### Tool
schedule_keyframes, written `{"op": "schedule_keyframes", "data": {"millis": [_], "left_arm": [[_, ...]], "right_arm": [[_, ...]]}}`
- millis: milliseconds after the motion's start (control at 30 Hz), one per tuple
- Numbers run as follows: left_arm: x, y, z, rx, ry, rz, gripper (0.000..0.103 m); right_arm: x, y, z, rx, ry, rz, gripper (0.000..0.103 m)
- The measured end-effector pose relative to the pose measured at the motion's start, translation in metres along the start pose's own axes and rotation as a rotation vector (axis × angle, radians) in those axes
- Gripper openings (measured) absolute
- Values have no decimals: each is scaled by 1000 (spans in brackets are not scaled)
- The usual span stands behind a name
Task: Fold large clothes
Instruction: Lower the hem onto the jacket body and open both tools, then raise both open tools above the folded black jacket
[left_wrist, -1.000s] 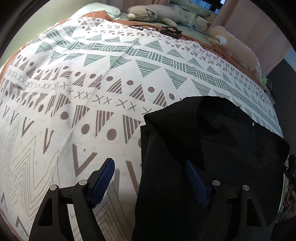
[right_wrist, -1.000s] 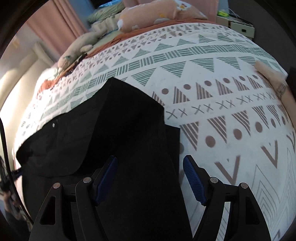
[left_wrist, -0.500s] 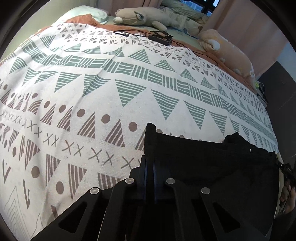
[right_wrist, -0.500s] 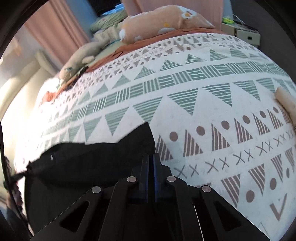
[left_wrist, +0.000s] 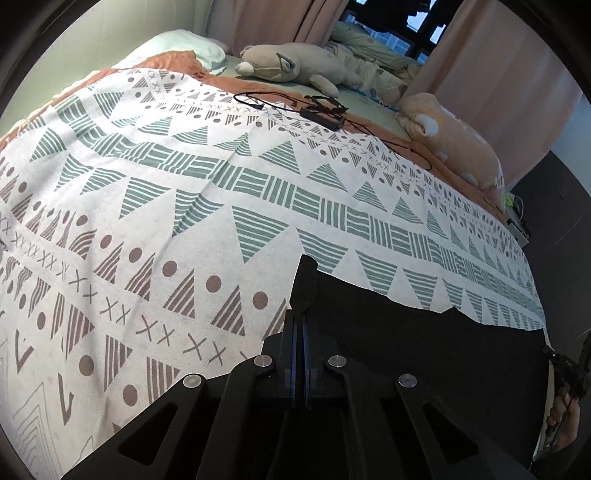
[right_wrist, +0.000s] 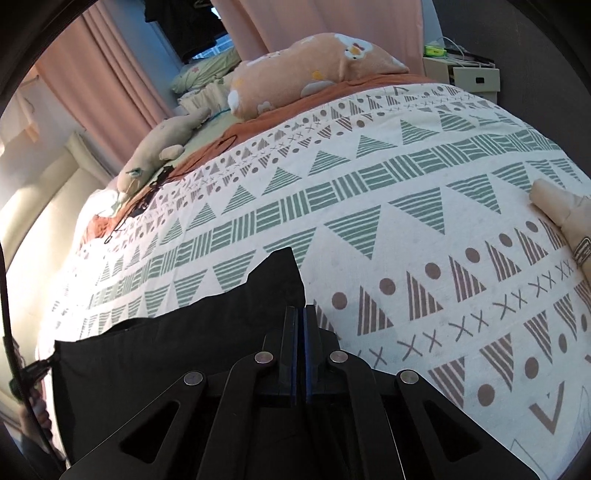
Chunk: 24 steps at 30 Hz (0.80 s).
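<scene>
- On patterned bedspread (left_wrist: 155, 206), near edge: black garment (left_wrist: 424, 354), soft, limp, light.
- left gripper (left_wrist: 301, 332) and right gripper (right_wrist: 299, 328) clamped tight on corners; best held at corners, edge taut.

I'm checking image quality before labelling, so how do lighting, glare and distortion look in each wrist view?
Left wrist view: even, soft light; sharp; strong fisheye bend with dark corners; the black garment shows almost no fold detail. Right wrist view: the same bend; bright light washes out the bedspread at its left edge; the garment is again nearly featureless black.
</scene>
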<state>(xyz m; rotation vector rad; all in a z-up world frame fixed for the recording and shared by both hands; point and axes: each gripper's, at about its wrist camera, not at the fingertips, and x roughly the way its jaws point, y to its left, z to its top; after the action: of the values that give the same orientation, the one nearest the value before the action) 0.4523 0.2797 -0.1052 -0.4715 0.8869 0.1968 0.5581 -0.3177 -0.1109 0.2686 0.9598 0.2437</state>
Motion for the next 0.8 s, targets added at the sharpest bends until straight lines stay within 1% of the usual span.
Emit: {"op": "schedule_keyframes", "data": {"millis": [167, 267, 333, 400, 433, 500, 533, 567, 600, 633, 667, 700, 767, 800], "left_arm": [[34, -1, 5, 10, 42, 50, 2], [56, 5, 1, 12, 80, 76, 2], [69, 8, -4, 17, 106, 92, 2], [80, 7, -10, 46, 145, 114, 3], [81, 6, -12, 55, 150, 120, 4], [77, 7, -10, 49, 156, 126, 10], [74, 9, -8, 27, 165, 121, 16], [69, 13, -7, -4, 175, 104, 27], [63, 17, -5, -37, 175, 82, 34], [55, 19, -4, -60, 163, 59, 46], [43, 22, -4, -78, 139, 33, 55], [33, 22, -4, -85, 122, 24, 57], [12, 23, -8, -89, 102, 13, 59], [5, 22, -11, -90, 99, 7, 59]], "right_arm": [[29, -6, 2, 6, 44, -57, 3], [47, -12, 2, 7, 65, -110, 1], [56, -17, 1, 16, 80, -128, 0], [61, -20, 0, 8, 88, -195, 1], [61, -22, 0, 17, 93, -202, 1], [56, -33, 0, 77, 100, -172, 1], [51, -36, 0, 95, 96, -159, 1], [43, -39, 0, 106, 89, -152, 1], [35, -40, -1, 107, 81, -149, 1], [28, -40, -1, 104, 75, -147, 1], [19, -39, -2, 98, 69, -140, 1], [9, -37, -3, 89, 65, -127, 1], [-9, -32, -7, 71, 56, -109, 26], [-19, -29, -9, 59, 41, -109, 56]]}}
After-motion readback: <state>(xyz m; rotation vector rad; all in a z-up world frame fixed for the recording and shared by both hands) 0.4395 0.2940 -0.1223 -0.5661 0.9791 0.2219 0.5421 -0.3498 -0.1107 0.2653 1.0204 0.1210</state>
